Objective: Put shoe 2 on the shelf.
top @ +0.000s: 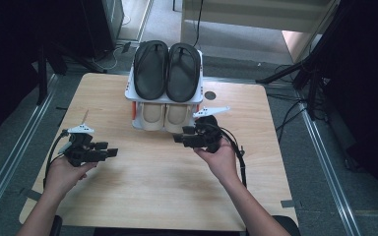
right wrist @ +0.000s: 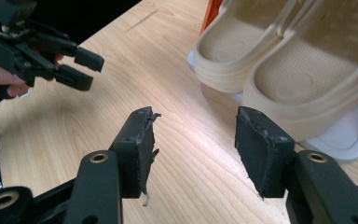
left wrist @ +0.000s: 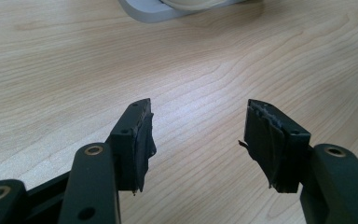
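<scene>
You are looking at the cream slippers (right wrist: 279, 70) lying side by side, soles down, on the rack's lower shelf (top: 139, 124), under the black slippers (top: 167, 69) sitting on top.

Matt wood-grain table (top: 142, 191), rubbery sandals (top: 167, 69)

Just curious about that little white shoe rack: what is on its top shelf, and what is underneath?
On top of the white shoe rack lies a pair of black sandals. Underneath, on the lower shelf, sits a pair of beige slippers; their far ends are covered by the top shelf.
</scene>
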`<state>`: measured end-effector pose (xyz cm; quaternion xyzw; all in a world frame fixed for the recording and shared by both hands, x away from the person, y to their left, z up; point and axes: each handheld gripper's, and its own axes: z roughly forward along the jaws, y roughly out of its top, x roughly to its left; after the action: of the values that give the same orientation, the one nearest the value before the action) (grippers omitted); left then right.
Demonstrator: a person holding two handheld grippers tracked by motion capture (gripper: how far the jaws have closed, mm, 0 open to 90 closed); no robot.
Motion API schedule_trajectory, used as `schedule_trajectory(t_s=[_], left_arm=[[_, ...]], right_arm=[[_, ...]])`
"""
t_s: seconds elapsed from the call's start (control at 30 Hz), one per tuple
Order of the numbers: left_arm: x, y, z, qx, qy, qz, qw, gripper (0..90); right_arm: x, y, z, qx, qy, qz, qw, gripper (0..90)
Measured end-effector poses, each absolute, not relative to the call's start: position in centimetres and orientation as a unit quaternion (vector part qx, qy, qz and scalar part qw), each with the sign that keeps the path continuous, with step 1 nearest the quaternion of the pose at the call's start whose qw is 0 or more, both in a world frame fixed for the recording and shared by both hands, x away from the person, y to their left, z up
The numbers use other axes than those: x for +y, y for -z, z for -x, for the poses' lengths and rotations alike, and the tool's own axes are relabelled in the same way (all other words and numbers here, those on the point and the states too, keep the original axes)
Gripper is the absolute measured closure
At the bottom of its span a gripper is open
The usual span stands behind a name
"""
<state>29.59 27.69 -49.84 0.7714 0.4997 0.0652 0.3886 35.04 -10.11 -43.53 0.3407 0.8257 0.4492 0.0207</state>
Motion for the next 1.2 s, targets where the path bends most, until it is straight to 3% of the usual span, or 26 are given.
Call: schedule_trajectory(t_s=[0.53, 1.2], left_arm=[[27.6, 49.7, -29.5, 0.497, -0.068, -0.771, 0.393, 42.7], [27.5, 49.7, -29.9, 0.489, -0.067, -0.779, 0.387, 42.4]], right_arm=[[-13.2, 45.8, -34.5, 0.827, -0.441, -0.347, 0.027, 48.0], [-17.7, 48.2, -36.5, 0.802, -0.442, -0.400, 0.041, 49.8]])
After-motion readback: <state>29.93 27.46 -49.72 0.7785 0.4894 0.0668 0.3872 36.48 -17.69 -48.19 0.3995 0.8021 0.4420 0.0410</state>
